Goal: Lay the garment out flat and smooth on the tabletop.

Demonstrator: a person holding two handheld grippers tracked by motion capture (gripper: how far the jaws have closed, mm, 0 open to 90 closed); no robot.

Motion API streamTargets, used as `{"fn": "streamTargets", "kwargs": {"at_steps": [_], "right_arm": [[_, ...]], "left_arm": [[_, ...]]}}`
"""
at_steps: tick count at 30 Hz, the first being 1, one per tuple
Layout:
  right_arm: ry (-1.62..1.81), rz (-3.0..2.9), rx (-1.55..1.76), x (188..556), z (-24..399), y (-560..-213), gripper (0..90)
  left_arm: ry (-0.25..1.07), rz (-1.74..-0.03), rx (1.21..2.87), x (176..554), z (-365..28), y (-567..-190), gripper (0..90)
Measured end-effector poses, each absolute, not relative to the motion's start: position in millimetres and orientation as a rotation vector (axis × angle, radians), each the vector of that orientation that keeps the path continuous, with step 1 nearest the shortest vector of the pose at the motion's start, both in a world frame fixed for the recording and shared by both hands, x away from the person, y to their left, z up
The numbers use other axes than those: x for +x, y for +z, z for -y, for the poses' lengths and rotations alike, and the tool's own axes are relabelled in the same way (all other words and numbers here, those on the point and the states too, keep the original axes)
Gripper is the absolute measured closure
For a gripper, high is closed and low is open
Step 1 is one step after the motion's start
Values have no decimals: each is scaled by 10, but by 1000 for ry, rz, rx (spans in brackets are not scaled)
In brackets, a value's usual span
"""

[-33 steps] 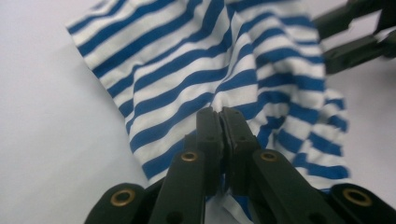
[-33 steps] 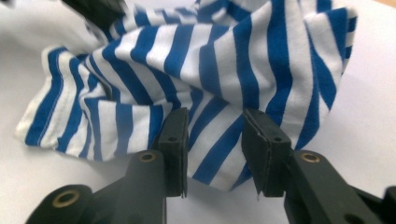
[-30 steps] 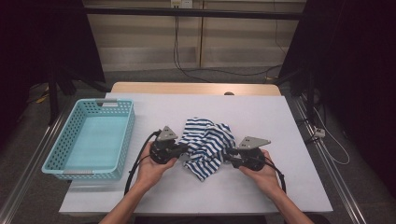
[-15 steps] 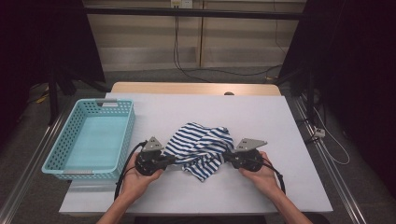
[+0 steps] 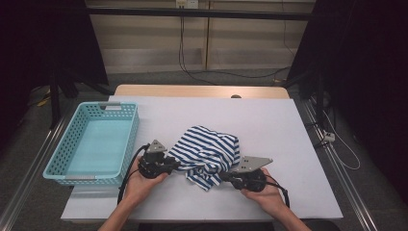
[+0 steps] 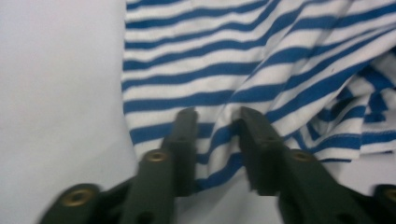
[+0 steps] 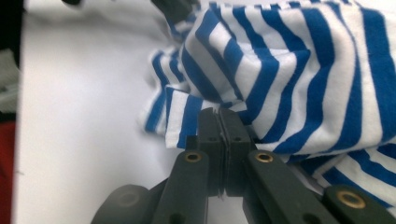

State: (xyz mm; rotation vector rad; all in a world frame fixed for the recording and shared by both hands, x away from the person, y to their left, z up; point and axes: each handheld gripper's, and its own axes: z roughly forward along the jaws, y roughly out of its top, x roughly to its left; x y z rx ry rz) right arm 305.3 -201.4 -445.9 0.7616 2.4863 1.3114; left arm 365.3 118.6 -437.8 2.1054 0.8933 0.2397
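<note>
Since the earlier frame, the striped shirt (image 5: 208, 155) has been drawn out wider between both hands. It is bunched near the desk's (image 5: 269, 120) near edge, its long axis running left to right. The left gripper (image 5: 174, 165) has just been opening, cloth lying loose between its parted jaws. The right gripper (image 5: 226, 176) is clamped on the shirt's hem. A turquoise basket (image 5: 127, 139) stands at the left, clear of the cloth.

Blue-and-white striped shirt (image 5: 208, 151), turquoise basket (image 5: 94, 144)
</note>
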Motion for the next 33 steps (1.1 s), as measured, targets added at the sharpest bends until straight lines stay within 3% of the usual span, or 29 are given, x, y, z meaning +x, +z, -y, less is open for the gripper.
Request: {"fn": "streamTargets", "kwargs": {"at_steps": [3,5,9,15,18,24,31,33], "right_arm": [[1327,-2479,797,3096,2055,-4450,770],[1362,-2469,818,3108,2087,-4374,628],[1395,-2400,877,3126,2233,-4219,489],[1415,-2238,1074,3282,2568,-4171,417],[1333,-2188,1144,3393,2643,-4194,456],[1194,-2286,1167,3536,2590,-4361,515],[1124,-2371,1190,3667,2510,-4530,561],[1157,-2386,1215,3681,2509,-4550,625]], "left_arm": [[261,-895,2075,3645,-1160,-4346,504],[271,-879,2082,3642,-1132,-4333,415],[302,-851,2074,3614,-1050,-4305,276],[304,-818,2036,3617,-923,-4244,145],[315,-773,2074,3598,-769,-4186,108],[331,-696,2070,3514,-438,-4067,117],[307,-600,2093,3441,-106,-4060,249],[266,-590,2092,3421,-28,-4081,295]]}}
